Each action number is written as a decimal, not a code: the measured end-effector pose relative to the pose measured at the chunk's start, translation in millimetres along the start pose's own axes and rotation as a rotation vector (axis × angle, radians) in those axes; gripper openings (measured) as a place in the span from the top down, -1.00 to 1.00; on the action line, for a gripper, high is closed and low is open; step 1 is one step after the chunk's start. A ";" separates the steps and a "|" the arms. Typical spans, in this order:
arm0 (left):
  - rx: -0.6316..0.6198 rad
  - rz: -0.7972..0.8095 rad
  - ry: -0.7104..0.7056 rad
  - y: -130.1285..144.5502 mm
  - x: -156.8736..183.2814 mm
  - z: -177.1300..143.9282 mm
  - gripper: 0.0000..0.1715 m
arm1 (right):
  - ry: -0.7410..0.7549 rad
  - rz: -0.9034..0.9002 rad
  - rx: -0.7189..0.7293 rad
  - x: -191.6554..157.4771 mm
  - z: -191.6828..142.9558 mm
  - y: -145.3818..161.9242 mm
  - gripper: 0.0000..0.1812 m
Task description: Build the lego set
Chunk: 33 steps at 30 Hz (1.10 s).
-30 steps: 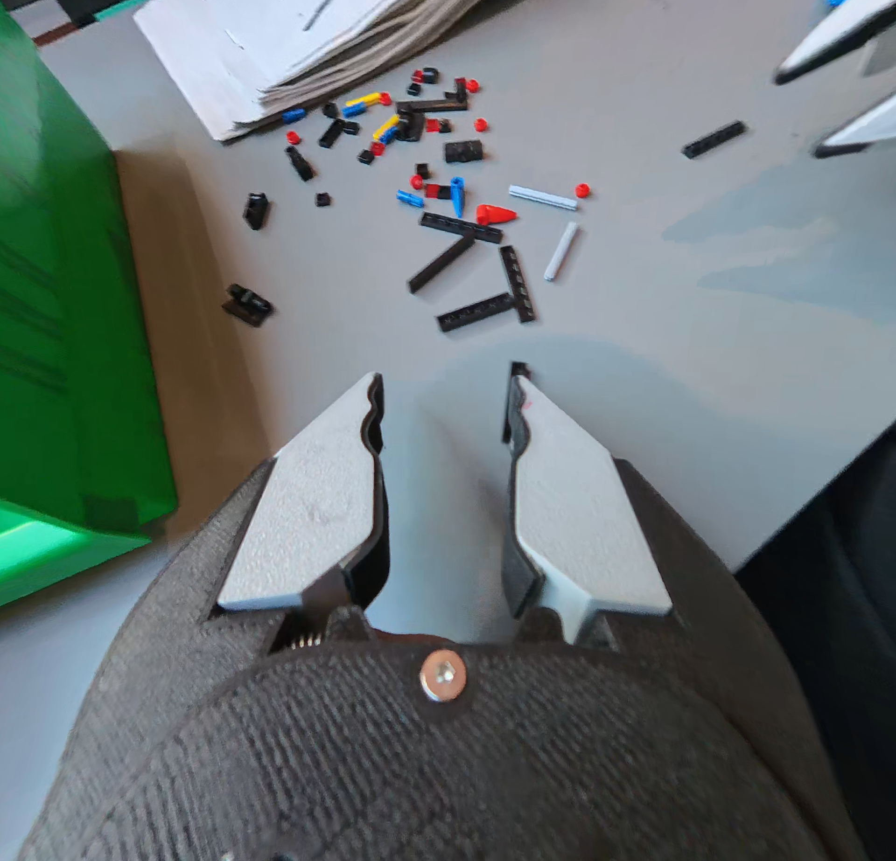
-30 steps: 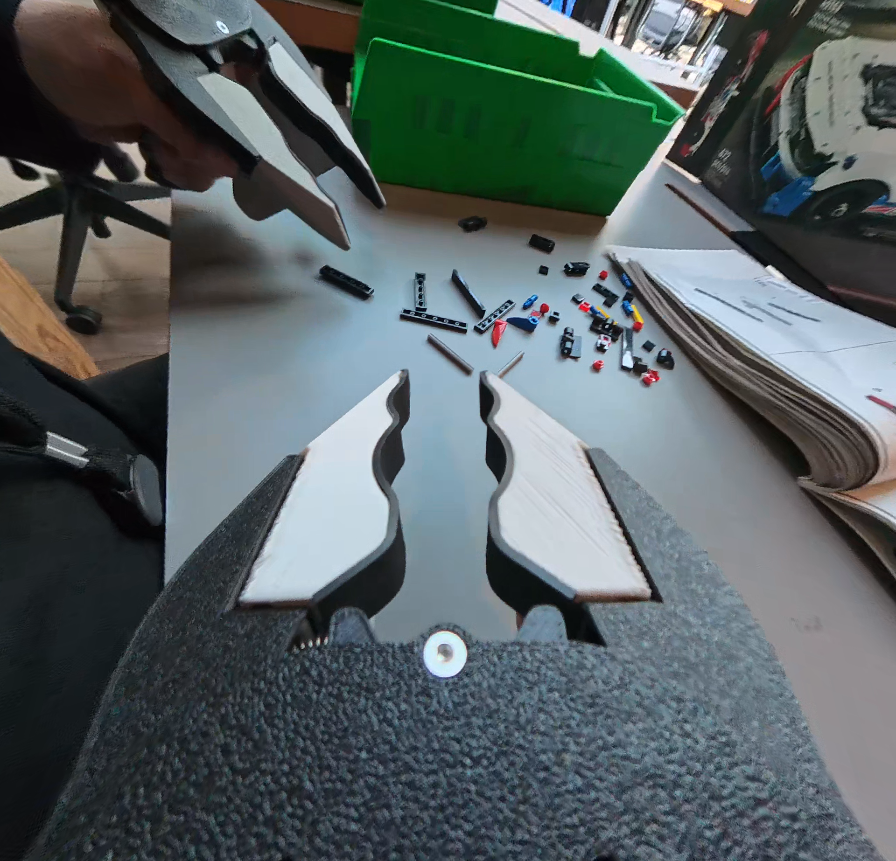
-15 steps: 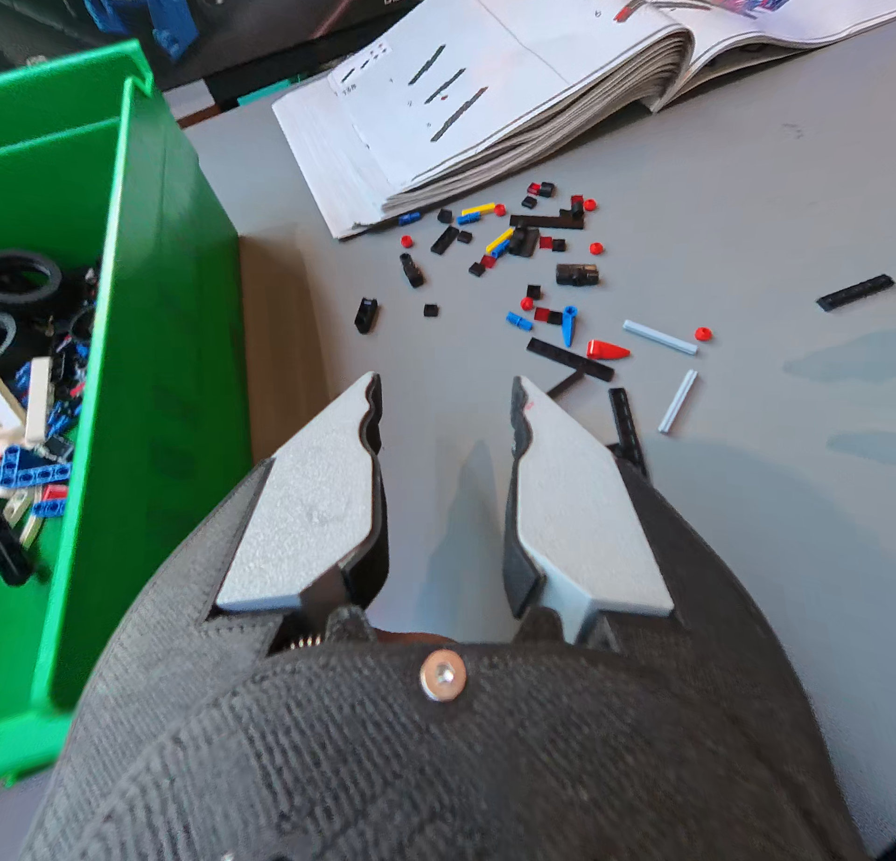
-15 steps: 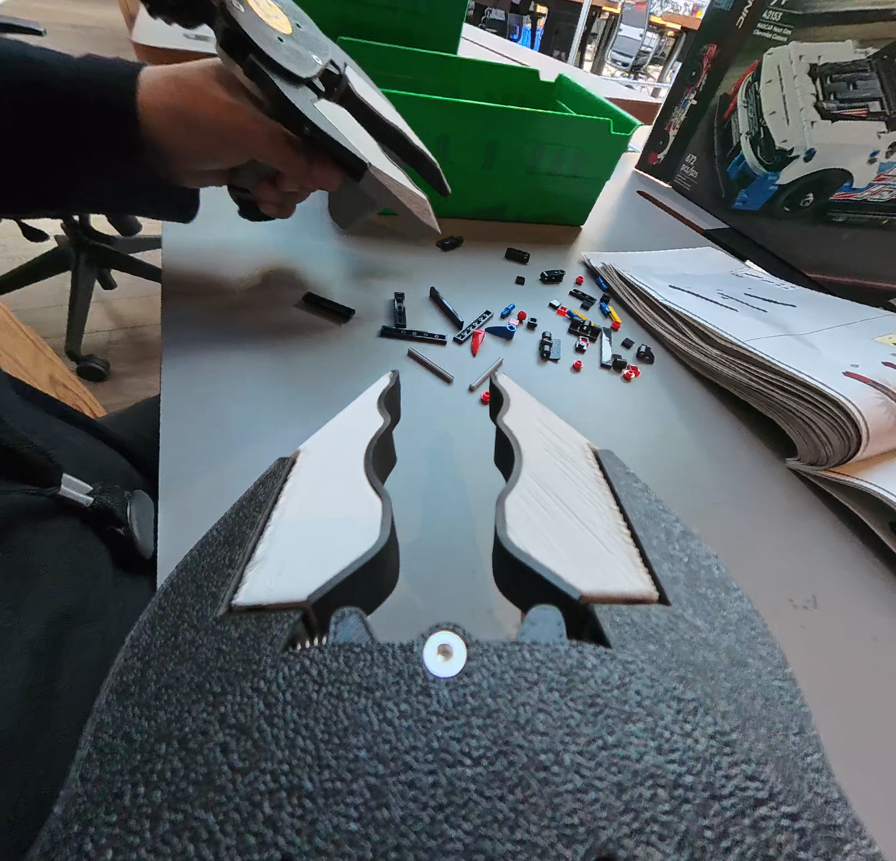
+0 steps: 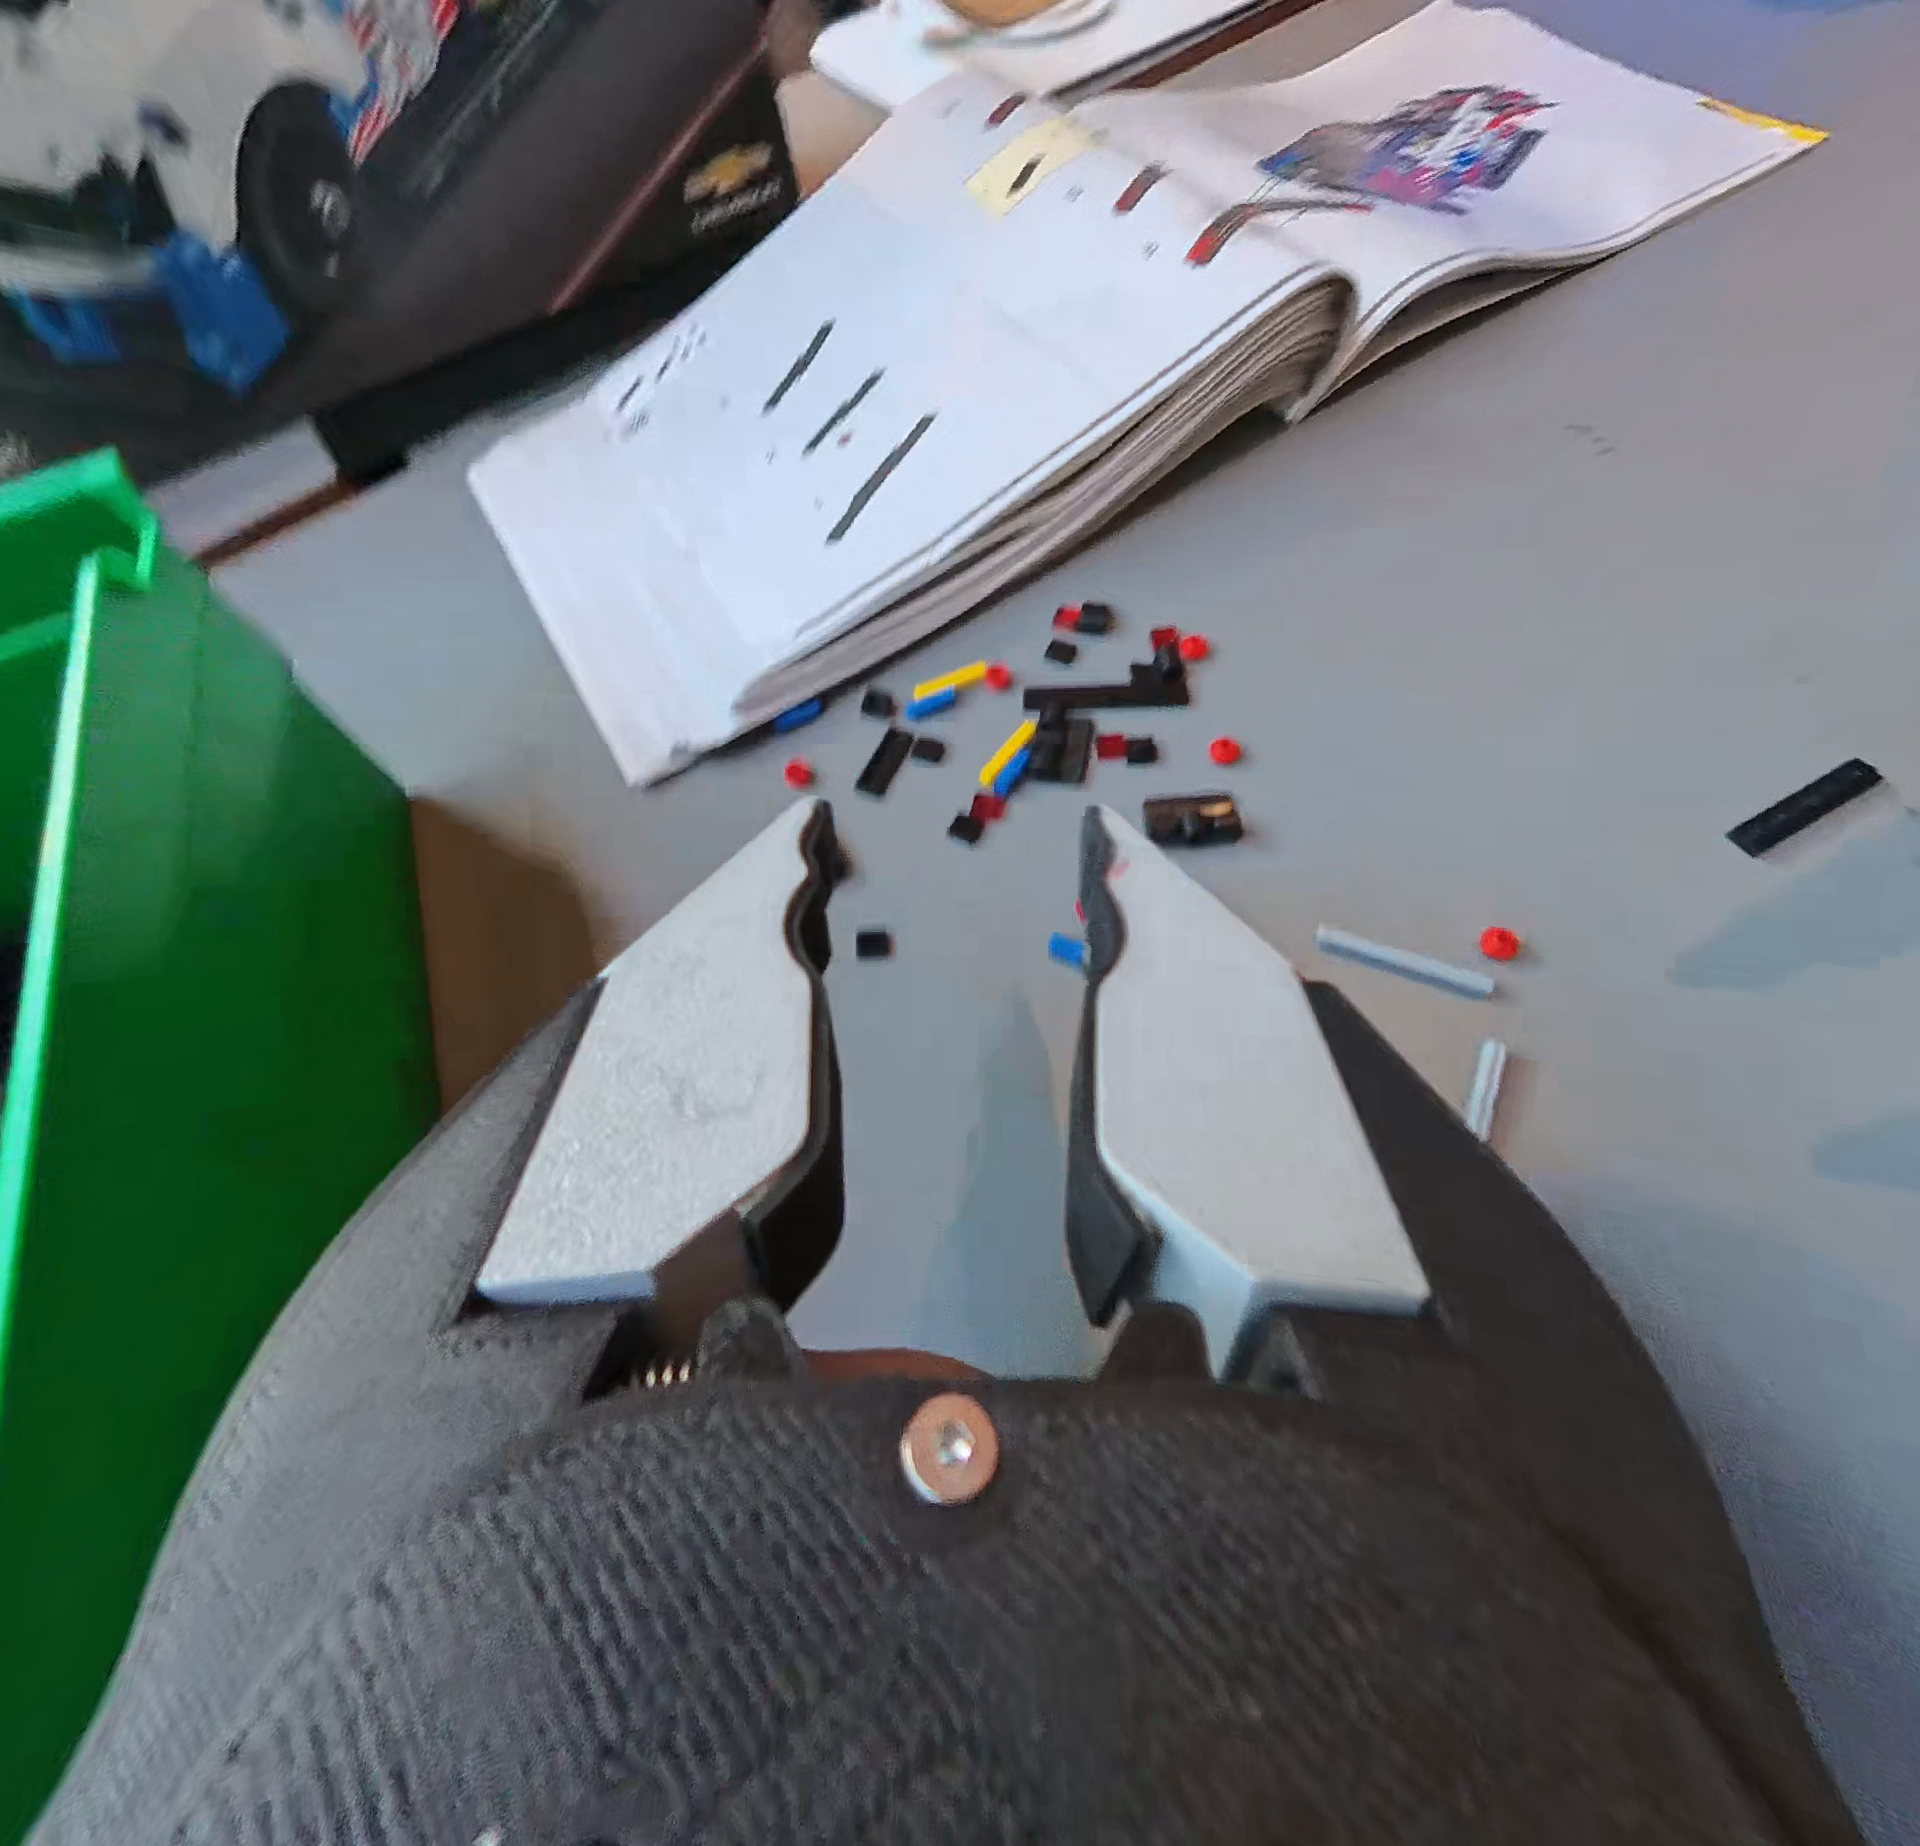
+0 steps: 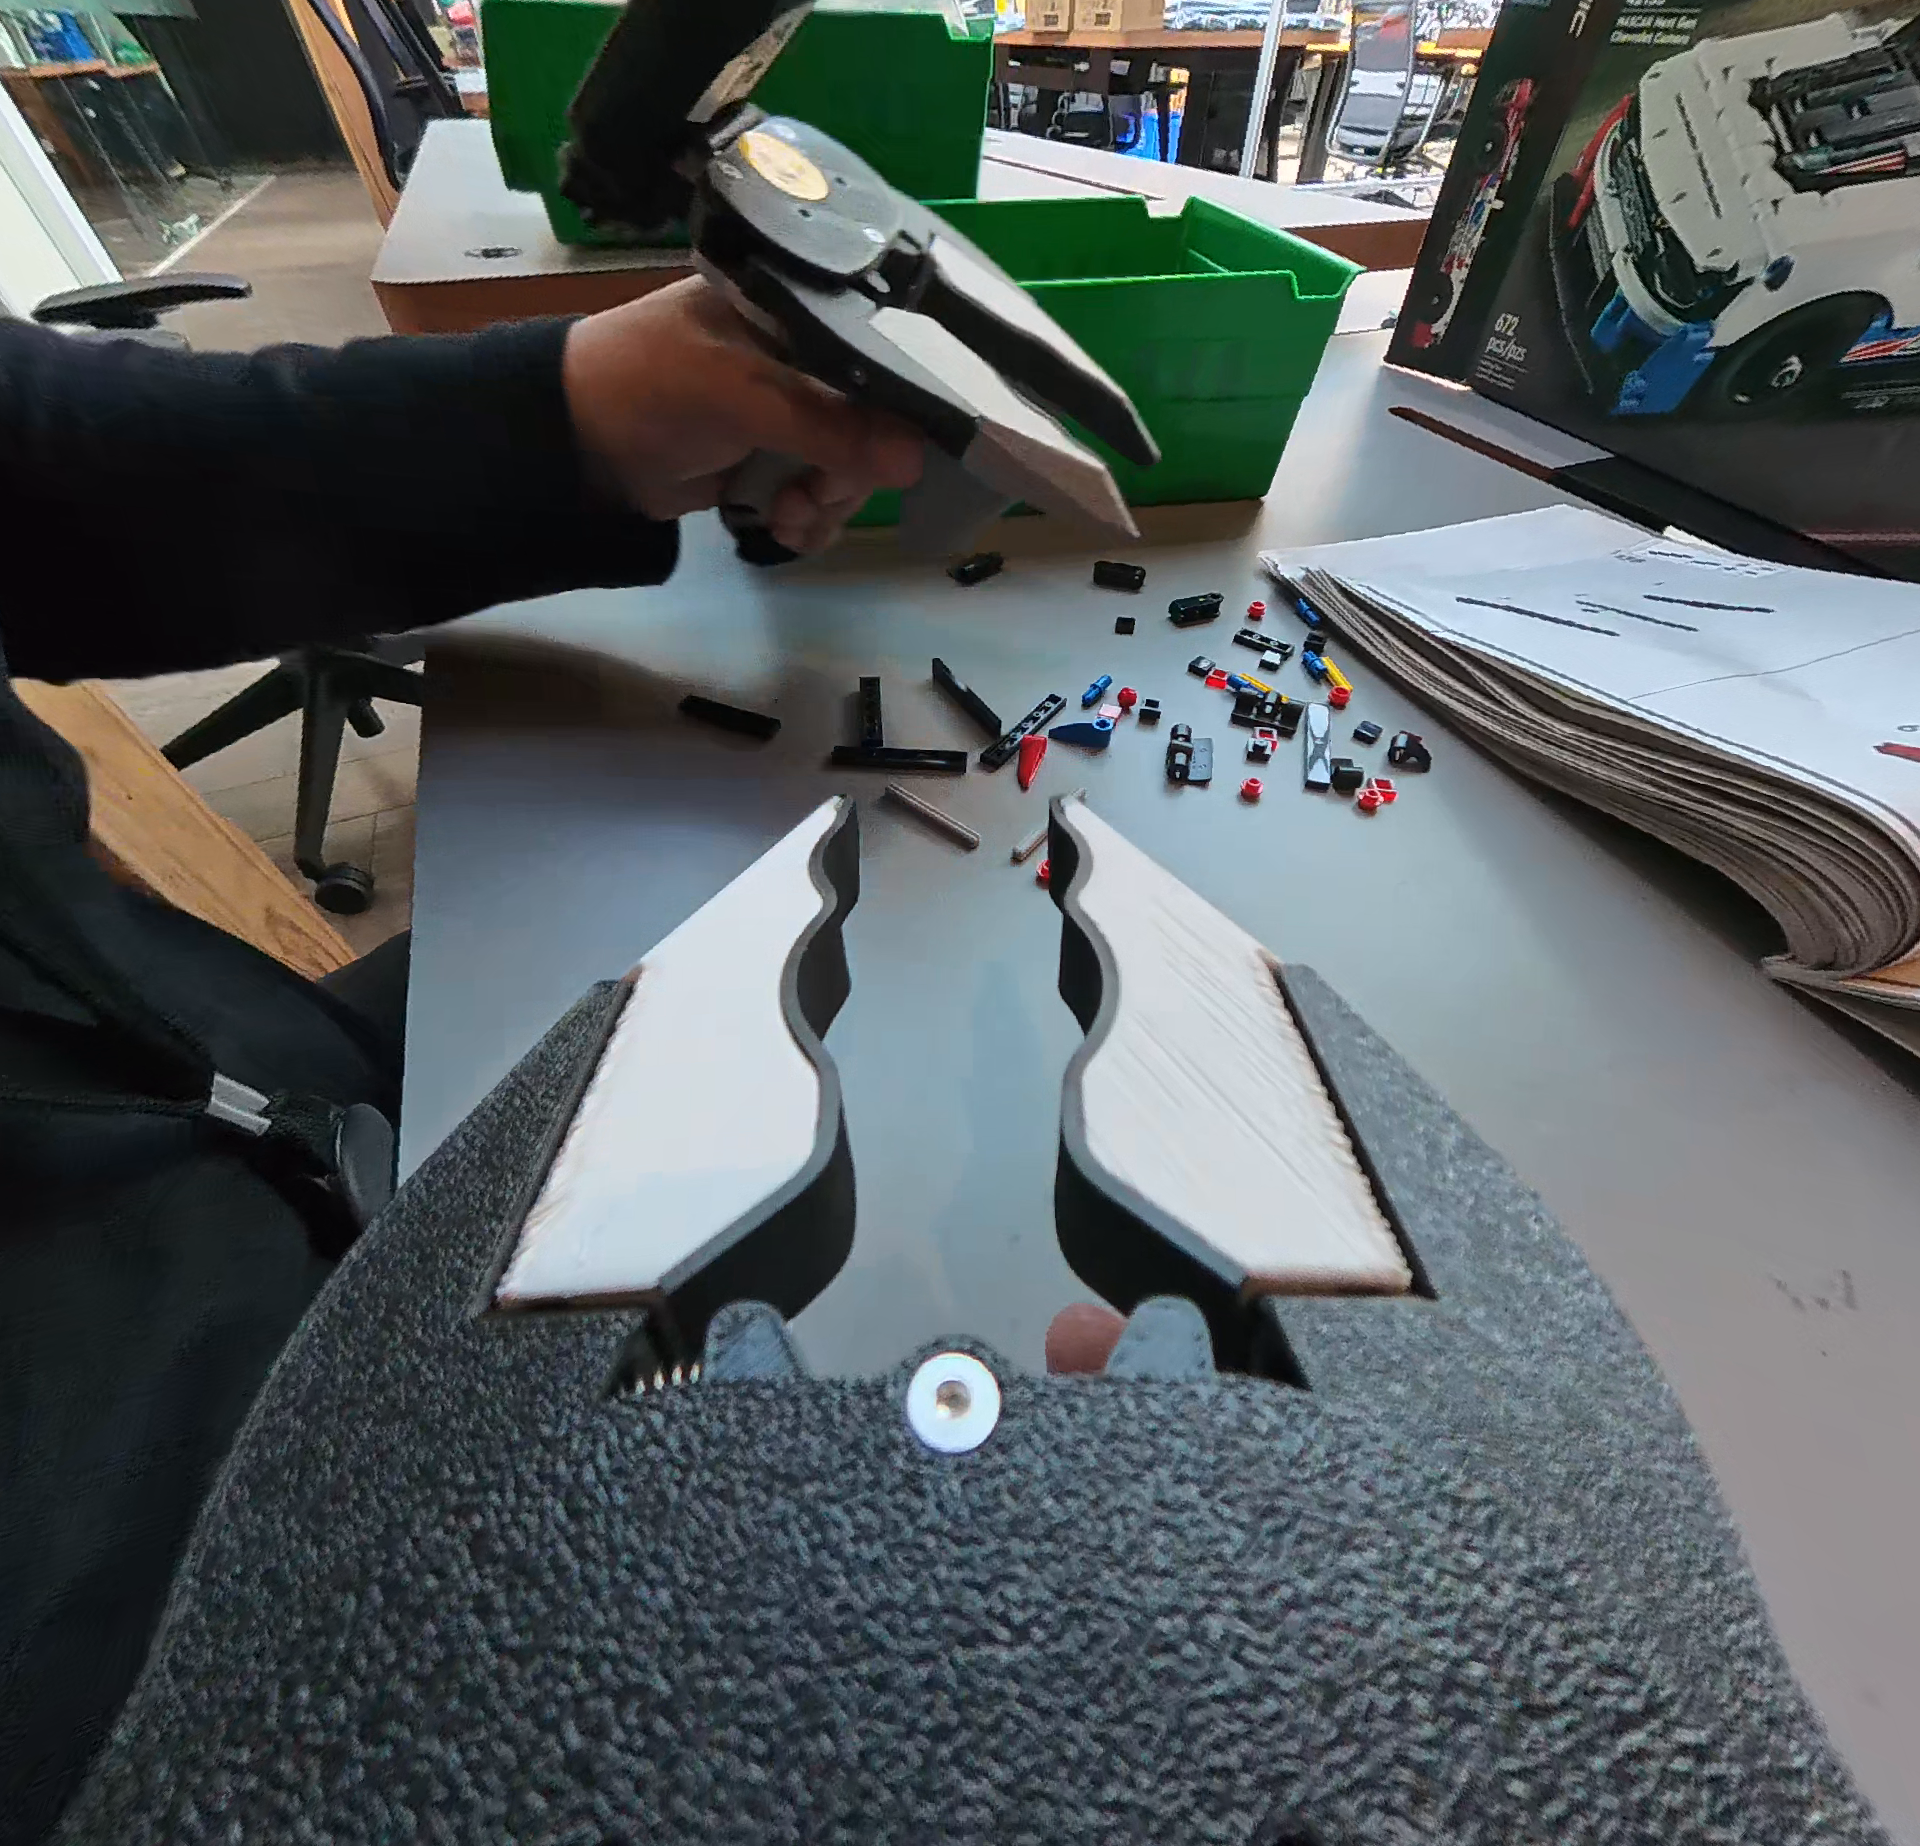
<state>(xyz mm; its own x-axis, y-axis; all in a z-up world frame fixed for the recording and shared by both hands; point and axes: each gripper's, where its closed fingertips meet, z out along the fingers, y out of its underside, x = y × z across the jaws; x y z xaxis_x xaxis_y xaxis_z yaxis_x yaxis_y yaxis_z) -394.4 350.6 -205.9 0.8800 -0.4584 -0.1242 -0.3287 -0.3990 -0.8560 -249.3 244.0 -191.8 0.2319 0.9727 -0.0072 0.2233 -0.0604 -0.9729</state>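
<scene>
Small loose Lego pieces (image 5: 1049, 747) in black, red, blue and yellow lie scattered on the grey table (image 5: 1558, 601), in front of the open instruction booklet (image 5: 935, 362). They also show in the right wrist view (image 6: 1174, 716). My left gripper (image 5: 951, 830) is open and empty, raised above the near edge of the pieces. In the right wrist view the left gripper (image 6: 1132, 487) hangs in the air over the table's far side, held by a hand. My right gripper (image 6: 951, 820) is open and empty, low over the table, short of two grey axles (image 6: 930, 814).
A green bin (image 5: 156, 913) stands at the left of the left wrist view, and it also shows in the right wrist view (image 6: 1174, 342) behind the pieces. The Lego set box (image 6: 1714, 165) stands at the back right. A lone black beam (image 6: 727, 718) lies left of the pieces. Both grippers' tips are roughly 15 centimeters from the lone black beam (image 6: 727, 718).
My left gripper has risen and tilted up and forward, so the booklet and box came into view. My right gripper has opened a little wider and stayed nearly in place.
</scene>
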 end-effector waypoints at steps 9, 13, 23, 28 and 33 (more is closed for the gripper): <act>-0.142 0.197 0.108 -16.6 -15.2 50.4 0.59 | 0.004 -0.011 0.006 -0.5 -0.4 -1.0 0.62; -0.200 0.188 0.133 2.2 -17.2 52.8 0.61 | 0.004 -0.003 0.012 0.5 -1.0 -1.7 0.63; -0.242 0.228 0.156 26.1 -13.9 63.2 0.67 | 0.002 -0.008 0.014 0.6 0.6 -2.5 0.65; -0.245 0.171 0.166 26.5 -24.0 68.7 0.74 | 0.000 0.002 0.026 1.7 -0.6 -3.8 0.65; -0.251 0.141 0.214 21.9 -22.0 74.2 0.79 | 0.001 -0.003 0.034 1.1 -1.6 -4.8 0.65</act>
<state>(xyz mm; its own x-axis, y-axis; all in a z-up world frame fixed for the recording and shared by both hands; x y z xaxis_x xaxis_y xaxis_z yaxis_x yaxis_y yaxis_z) -395.6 410.9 -259.3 0.7368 -0.6684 -0.1015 -0.5390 -0.4901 -0.6851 -248.6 245.0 -186.8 0.2319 0.9727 -0.0037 0.1913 -0.0494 -0.9803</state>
